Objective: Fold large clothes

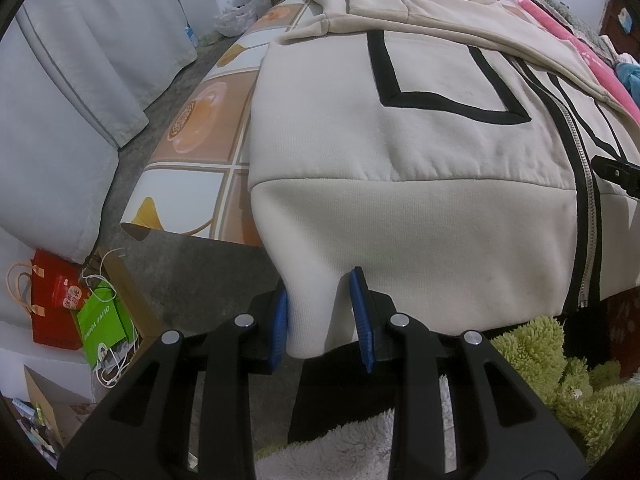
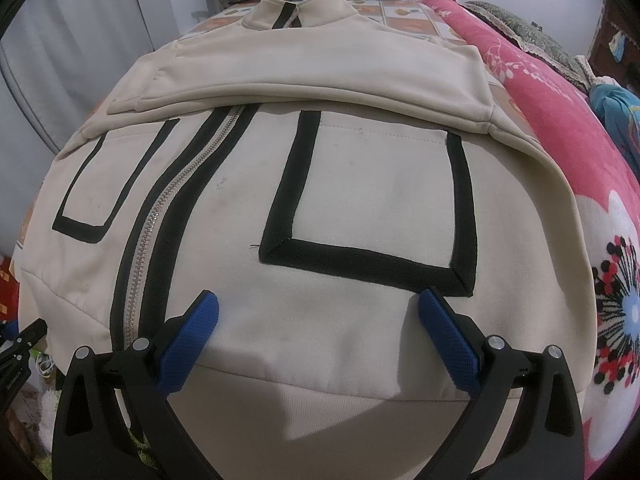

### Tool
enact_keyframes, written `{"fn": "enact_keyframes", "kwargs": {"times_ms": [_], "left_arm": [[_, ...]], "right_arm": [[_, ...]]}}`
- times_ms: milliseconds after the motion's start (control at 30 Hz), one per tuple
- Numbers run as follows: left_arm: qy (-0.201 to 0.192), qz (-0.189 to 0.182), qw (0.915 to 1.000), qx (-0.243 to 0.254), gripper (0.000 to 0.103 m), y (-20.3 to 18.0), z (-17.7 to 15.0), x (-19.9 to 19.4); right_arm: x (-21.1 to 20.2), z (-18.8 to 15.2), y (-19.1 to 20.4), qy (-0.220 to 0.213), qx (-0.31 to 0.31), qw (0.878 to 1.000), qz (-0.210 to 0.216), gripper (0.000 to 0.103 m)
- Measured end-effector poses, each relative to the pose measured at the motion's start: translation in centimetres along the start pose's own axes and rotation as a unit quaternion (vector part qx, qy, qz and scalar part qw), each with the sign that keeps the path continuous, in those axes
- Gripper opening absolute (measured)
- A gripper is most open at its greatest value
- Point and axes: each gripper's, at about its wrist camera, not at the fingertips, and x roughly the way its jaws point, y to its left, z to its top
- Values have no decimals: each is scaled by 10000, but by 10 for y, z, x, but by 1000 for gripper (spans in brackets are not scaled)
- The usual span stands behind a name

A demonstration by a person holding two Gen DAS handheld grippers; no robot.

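A cream zip-up jacket [image 1: 420, 152] with black-trimmed pockets lies face up on the bed, sleeves folded across its chest. It also fills the right wrist view [image 2: 360, 200]. My left gripper [image 1: 322, 320] is shut on the jacket's ribbed hem at its left corner, which hangs over the bed's edge. My right gripper [image 2: 318, 312] is open, its blue fingers spread above the hem just below the right pocket [image 2: 372, 196], right of the zipper [image 2: 152, 232]. The right gripper's tip shows at the right edge of the left wrist view [image 1: 618, 174].
The bed has a tile-patterned sheet [image 1: 200, 128]. A pink flowered blanket [image 2: 580, 200] lies along the jacket's right side. Bags [image 1: 76, 312] and a curtain [image 1: 80, 60] stand on the floor to the left. A green shaggy mat [image 1: 568, 376] lies below the bed's edge.
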Motion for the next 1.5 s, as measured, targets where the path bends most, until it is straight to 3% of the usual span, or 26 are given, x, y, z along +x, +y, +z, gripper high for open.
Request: {"fn": "enact_keyframes", "kwargs": {"times_ms": [167, 333, 433, 633, 767, 1100, 1200, 1500], "left_arm": [[-218, -1, 9997, 85, 22, -1, -1, -9], [-627, -626, 9960, -81, 24, 8, 1, -25], [-517, -1001, 9935, -134, 43, 10, 3, -17], [-562, -1199, 9909, 249, 82, -5, -2, -11], [-659, -1254, 9892, 376, 89, -10, -3, -14], [-485, -1654, 9845, -324, 91, 7, -8, -4], [-517, -1621, 9843, -480, 92, 10, -8, -5], [-702, -1592, 9847, -82, 93, 0, -9, -13]], "right_arm": [[0, -1, 0, -42, 2, 10000, -1, 97], [-1, -2, 1, -83, 12, 10000, -14, 97], [-1, -1, 1, -64, 51, 10000, -34, 97], [-2, -4, 3, -168, 111, 9998, -67, 97], [-3, -7, 2, -276, 92, 9996, -61, 97], [-4, -10, -1, -375, 13, 9993, -8, 97], [-4, -10, -1, -410, 12, 9992, -9, 97], [-5, -12, -1, -449, -27, 9990, 14, 97]]}}
